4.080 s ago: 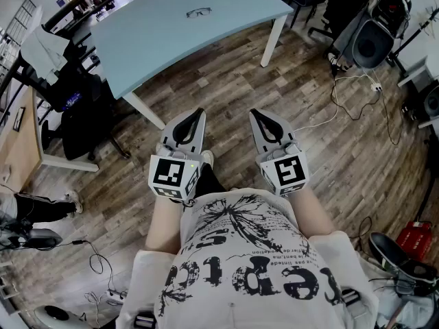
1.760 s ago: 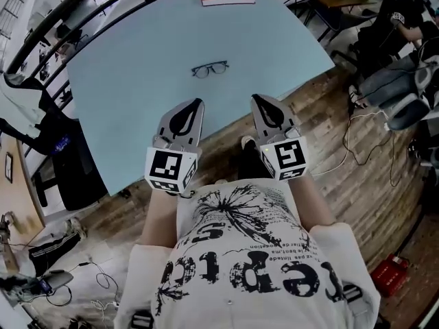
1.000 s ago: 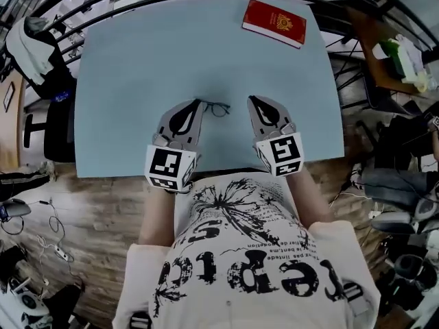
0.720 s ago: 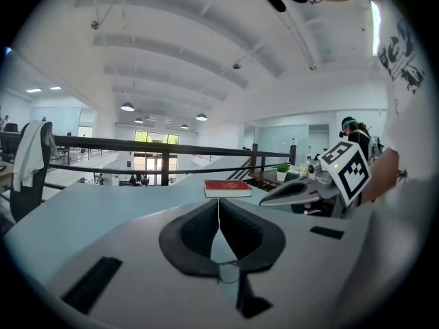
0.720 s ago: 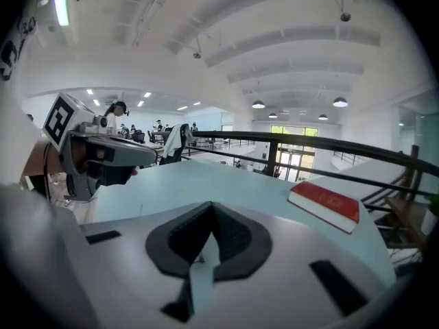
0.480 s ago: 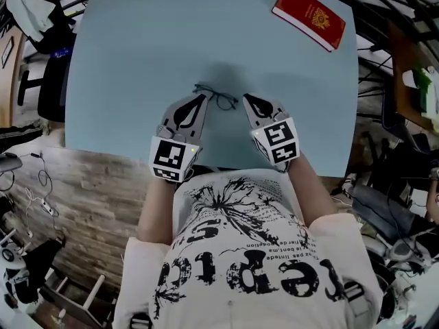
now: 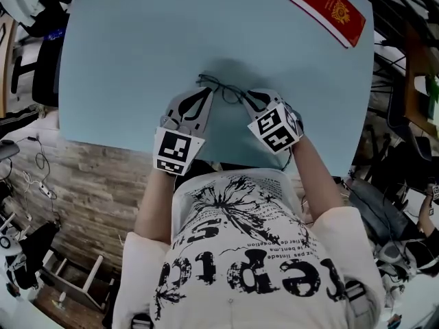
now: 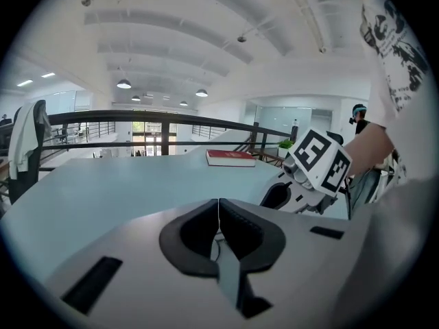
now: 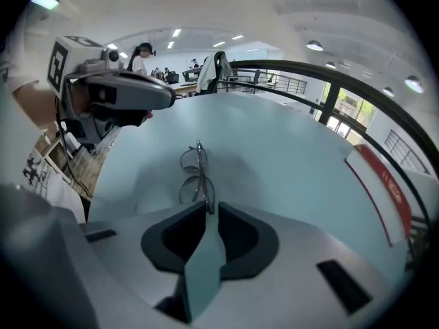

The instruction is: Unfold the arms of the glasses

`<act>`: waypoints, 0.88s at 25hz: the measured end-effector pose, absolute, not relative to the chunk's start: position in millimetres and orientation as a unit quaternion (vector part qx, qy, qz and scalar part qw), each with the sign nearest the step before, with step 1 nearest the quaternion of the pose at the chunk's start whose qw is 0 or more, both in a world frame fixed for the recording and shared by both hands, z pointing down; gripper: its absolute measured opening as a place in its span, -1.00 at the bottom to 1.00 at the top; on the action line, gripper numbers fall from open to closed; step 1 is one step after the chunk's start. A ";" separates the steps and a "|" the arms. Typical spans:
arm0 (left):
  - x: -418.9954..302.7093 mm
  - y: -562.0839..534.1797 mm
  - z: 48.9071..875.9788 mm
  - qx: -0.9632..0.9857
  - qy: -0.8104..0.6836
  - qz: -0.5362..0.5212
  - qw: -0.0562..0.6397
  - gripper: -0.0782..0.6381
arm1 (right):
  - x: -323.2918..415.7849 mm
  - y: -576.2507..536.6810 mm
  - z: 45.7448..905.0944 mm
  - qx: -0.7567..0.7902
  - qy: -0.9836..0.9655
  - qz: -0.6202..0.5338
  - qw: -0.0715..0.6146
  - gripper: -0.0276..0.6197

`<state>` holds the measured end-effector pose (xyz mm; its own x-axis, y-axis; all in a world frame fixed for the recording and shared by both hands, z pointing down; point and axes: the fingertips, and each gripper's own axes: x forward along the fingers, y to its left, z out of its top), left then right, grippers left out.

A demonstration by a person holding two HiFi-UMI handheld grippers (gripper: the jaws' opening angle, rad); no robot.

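The thin dark-framed glasses (image 7: 223, 88) lie on the light blue table (image 7: 137, 60), arms folded against the lenses as far as I can tell. My left gripper (image 7: 206, 92) is shut just at their left end; in the left gripper view its jaws (image 8: 218, 201) meet with nothing between them and the glasses are hidden. My right gripper (image 7: 251, 96) points steeply down at their right end. Its jaws (image 9: 209, 209) are opening, with a narrow gap, and the near end of the glasses (image 9: 194, 173) sits right at the mouth, not pinched.
A red book (image 7: 328, 9) lies at the table's far right corner, also in the right gripper view (image 9: 381, 184). Black railing runs behind the table. The near table edge is just under my wrists, with wood floor and a chair (image 7: 48, 60) to the left.
Both grippers came down and forward to the two ends of the glasses. The right gripper tipped steeply downward and its jaws parted. The left stayed shut.
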<state>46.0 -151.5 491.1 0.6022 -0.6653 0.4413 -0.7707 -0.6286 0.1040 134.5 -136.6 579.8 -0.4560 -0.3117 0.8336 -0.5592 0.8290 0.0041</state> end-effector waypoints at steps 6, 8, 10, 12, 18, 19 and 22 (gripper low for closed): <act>45.3 -150.9 504.3 0.881 -0.398 0.203 0.154 -0.73 | 128.3 -128.6 594.1 0.207 -0.839 0.110 0.491 -0.71; 46.6 -150.5 508.6 0.881 -0.394 0.210 0.157 -0.73 | 128.5 -129.2 598.9 0.197 -0.838 0.102 0.498 -0.72; 45.9 -149.9 513.7 0.878 -0.393 0.223 0.157 -0.73 | 127.8 -130.2 600.9 0.189 -0.840 0.095 0.499 -0.78; 43.3 -148.3 518.7 0.875 -0.388 0.244 0.153 -0.73 | 126.4 -129.8 599.8 0.182 -0.844 0.089 0.497 -0.79; 48.9 -142.6 532.2 0.886 -0.317 0.317 0.116 -0.72 | 128.4 -126.3 596.0 0.167 -0.848 0.071 0.499 -0.80; 52.9 -142.6 533.6 0.889 -0.298 0.331 0.105 -0.72 | 129.2 -125.8 596.1 0.163 -0.848 0.067 0.500 -0.80; 68.1 -140.7 542.4 0.891 -0.225 0.388 0.065 -0.72 | 133.6 -125.2 597.0 0.154 -0.846 0.061 0.506 -0.80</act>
